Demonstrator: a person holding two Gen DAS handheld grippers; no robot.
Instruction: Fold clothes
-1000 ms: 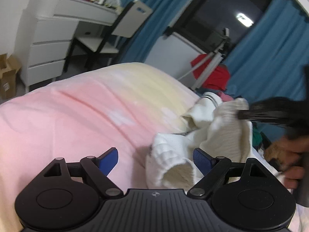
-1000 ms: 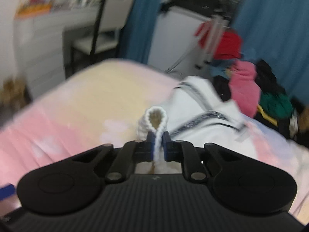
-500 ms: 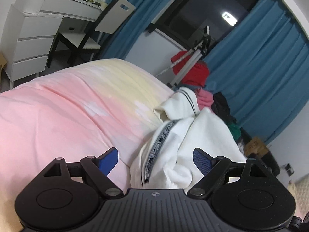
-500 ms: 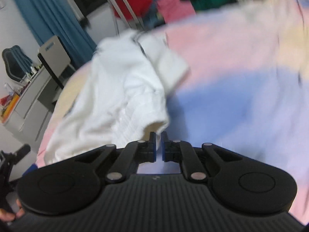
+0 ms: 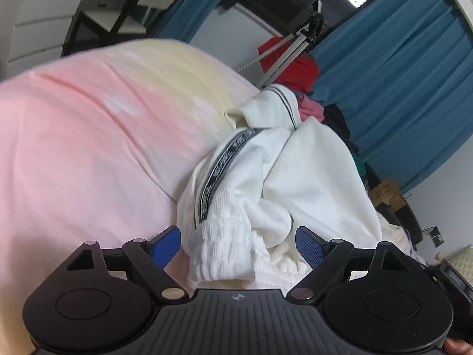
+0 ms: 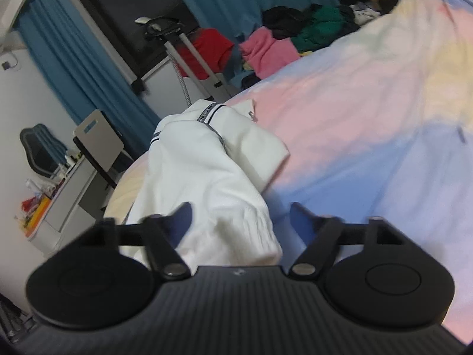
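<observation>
- Bed (image 5: 88,136), pastel cover in pink, yellow and blue, fills the ground ahead of both sets of jaws. One garment lies on it; nothing folded is in view.
- White sweater (image 5: 266,183) lies bunched on the bed, directly ahead of and partly between both sets of jaws. Judgement: early stage. A sleeve is thrown across the body, but the whole is a crumpled heap, not a flat fold. Still to do: spread it, square the sleeves, fold the body.
- Clothes pile (image 6: 283,38) (pink, green, black, red) sits far beyond the right jaws, past the bed edge. Probably still waiting to be folded; cannot confirm.
- Left gripper (image 5: 238,244): jaws wide apart, ribbed cuff (image 5: 221,254) between them, pads not pressing on it.
- Right gripper (image 6: 241,220): jaws opening, ribbed sweater edge lying loose between them, no grip.
- Hard to make out: right view blurred near the jaws; sweater's hem and second sleeve are buried in folds; its near part is cut off behind both gripper bodies.
</observation>
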